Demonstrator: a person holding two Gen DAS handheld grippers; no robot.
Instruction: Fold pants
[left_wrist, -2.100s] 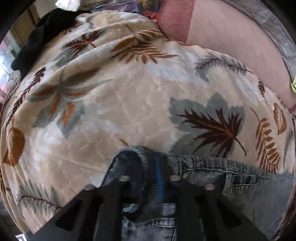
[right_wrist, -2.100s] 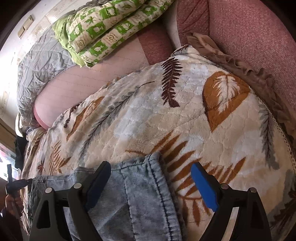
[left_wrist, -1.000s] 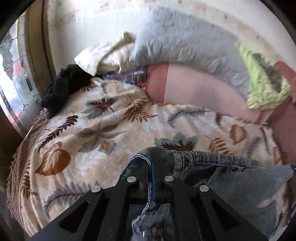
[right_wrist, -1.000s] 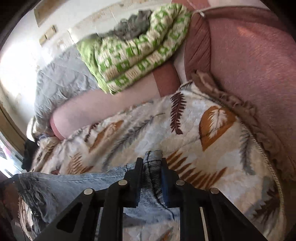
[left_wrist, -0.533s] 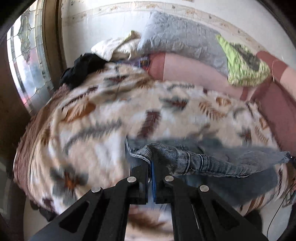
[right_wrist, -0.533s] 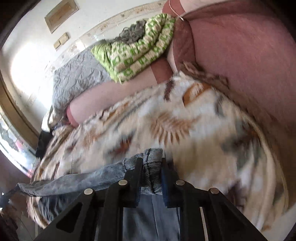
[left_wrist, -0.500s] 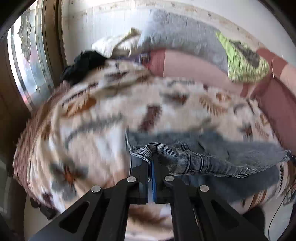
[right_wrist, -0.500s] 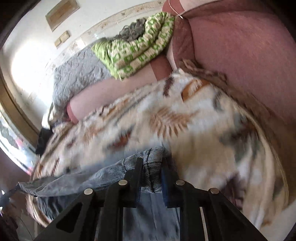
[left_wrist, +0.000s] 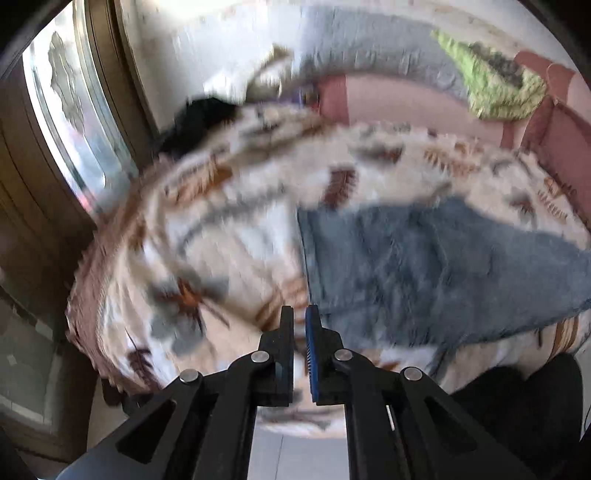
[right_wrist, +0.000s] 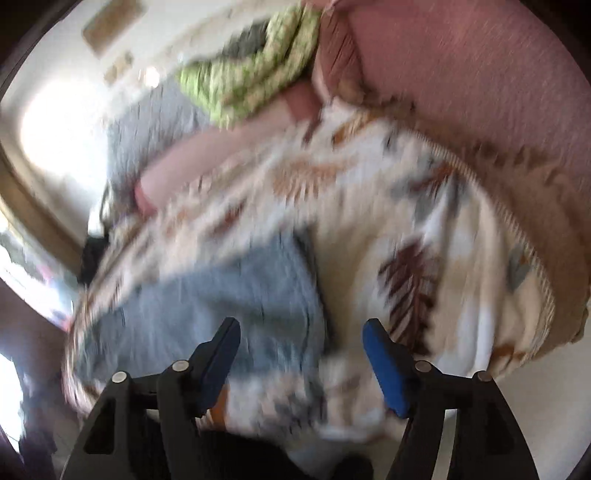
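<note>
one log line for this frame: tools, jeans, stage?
left tool: nearly shut, empty | right tool: just opened, empty | jeans: released, lying on leaf blanket | stage: fold laid down

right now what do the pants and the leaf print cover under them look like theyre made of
The pants look like denim: washed grey-blue, matte, lying in stiff flat panels with a firm straight edge. The leaf print cover looks like a plush or fleece blanket: soft, matte cream surface, with a brown trimmed border. Motion blur hides the weave of both, so this rests on colour and drape.
</note>
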